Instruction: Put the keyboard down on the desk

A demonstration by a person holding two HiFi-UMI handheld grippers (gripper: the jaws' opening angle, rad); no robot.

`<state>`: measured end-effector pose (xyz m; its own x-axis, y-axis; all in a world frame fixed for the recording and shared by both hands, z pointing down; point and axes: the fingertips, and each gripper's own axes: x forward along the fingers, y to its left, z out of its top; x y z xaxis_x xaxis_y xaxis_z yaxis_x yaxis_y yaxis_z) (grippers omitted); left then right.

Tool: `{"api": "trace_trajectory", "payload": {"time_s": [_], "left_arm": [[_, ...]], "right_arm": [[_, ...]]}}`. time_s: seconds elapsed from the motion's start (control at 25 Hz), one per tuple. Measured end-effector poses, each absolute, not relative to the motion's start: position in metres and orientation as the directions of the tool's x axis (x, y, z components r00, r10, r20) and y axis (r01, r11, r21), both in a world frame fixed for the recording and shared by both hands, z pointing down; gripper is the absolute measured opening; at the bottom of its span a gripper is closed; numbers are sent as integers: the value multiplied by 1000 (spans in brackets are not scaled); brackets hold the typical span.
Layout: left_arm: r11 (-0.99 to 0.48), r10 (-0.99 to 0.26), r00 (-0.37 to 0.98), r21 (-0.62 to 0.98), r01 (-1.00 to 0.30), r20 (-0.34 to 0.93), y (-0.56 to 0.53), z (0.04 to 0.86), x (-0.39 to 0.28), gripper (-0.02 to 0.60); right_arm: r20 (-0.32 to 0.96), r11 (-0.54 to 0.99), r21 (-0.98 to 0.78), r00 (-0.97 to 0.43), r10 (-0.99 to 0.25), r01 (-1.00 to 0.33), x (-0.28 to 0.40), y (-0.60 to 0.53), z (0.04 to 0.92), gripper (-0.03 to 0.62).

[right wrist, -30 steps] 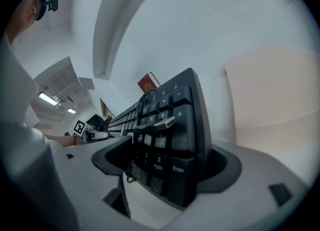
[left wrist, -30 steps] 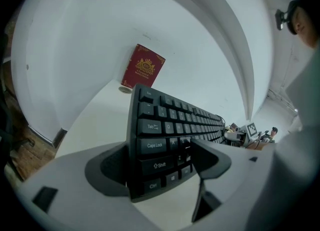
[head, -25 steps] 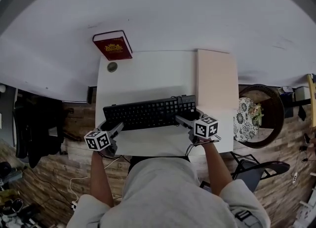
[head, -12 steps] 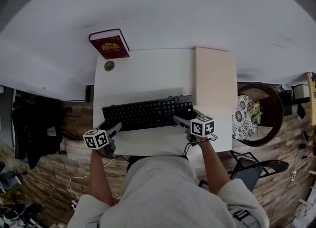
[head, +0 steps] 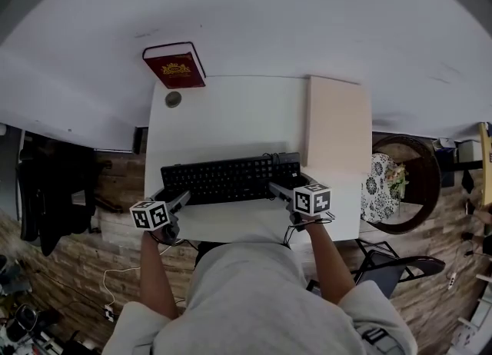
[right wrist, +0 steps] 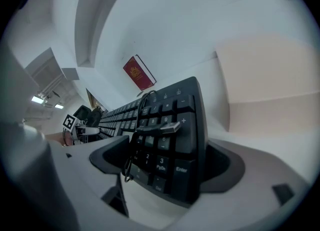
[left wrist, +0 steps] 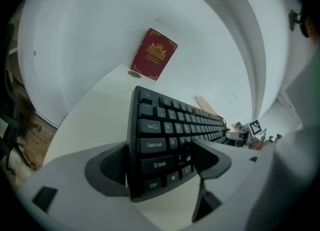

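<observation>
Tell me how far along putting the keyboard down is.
Done: the keyboard looks flat on the desk. In hand: left tongs clamp its left end; right tongs are opening around its right end. Left: release and pull both clear.

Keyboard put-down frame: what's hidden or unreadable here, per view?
- Keyboard underside against the desk: head view looks from above; jaws cover both ends in the gripper views.
- Right gripper, jaws opening around the keyboard's end: pad contact masked by the cable, right gripper view.
- Round thing beside the red book: too small, every view.
- Desk's near edge: behind the person's hood, head view.
</observation>
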<state>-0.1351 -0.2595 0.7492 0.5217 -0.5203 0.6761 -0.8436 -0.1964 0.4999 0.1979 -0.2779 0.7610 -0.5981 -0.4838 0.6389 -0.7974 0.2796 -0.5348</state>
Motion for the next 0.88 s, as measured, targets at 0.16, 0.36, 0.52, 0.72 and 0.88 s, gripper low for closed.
{"api": "trace_trajectory", "payload": {"time_s": [0.16,0.36,0.52,0.72,0.88], "left_arm": [[-175,-498,503,486,-856,707,-255,758,-138,387],[-147,-487,475,468,-872,733,-254,765,-144,391],[-143,-477,459,448,-882,750,-254,770,-145,394],[-147,-474,443,427,-892,761,-252,768,-144,396],[-152,-489,366,336,-929,791,-256,771,-148,396]], "right_arm": [[668,285,-500,-574,-474,-818,196,-277,763,431],[705,273,-468,-542,-458,-840,194,-277,766,437],[722,270,-450,-525,-451,-851,194,-277,767,439],[745,265,-425,-501,-440,-865,197,-275,767,443],[764,236,-408,-471,-441,-882,198,-275,768,449]]}}
